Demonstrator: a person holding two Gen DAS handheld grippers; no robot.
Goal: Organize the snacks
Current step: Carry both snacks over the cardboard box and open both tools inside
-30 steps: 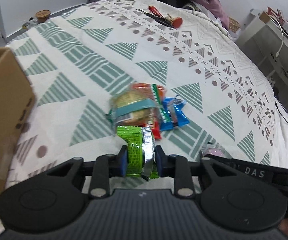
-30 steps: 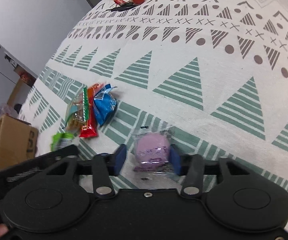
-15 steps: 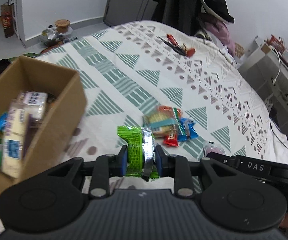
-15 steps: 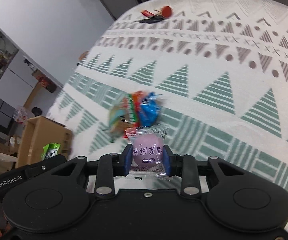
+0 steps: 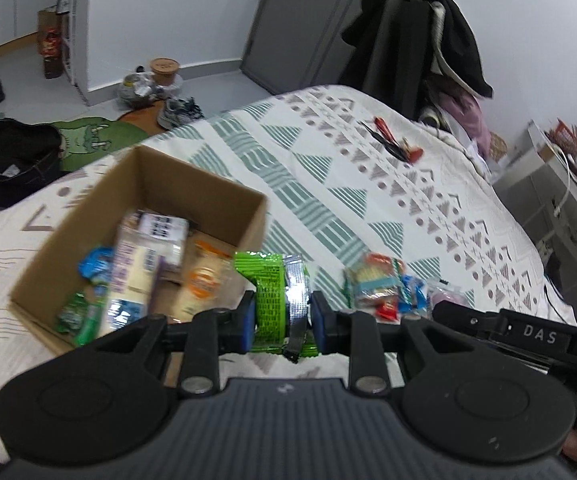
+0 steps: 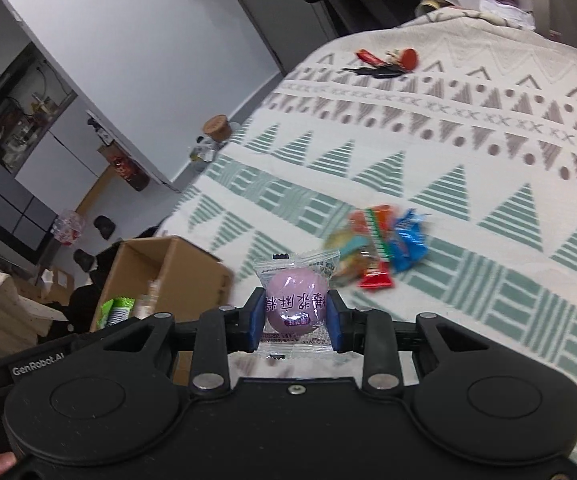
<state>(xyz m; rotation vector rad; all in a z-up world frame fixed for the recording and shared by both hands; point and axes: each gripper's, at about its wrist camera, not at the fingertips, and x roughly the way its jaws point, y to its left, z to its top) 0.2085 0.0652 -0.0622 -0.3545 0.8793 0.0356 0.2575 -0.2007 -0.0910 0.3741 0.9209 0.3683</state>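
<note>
Jaws of left gripper [image 5: 281, 316] pinch green packet [image 5: 269, 292]; right gripper [image 6: 295, 317] pinches purple sweet [image 6: 294, 307].

A white bedspread [image 5: 368, 168] is being shown patterned with teal striped triangles and mauve dots. A bright green and silver packet [image 5: 276, 292], a pale purple sweet [image 6: 295, 304] and a plain brown box [image 5: 136, 184] are being recorded.
</note>
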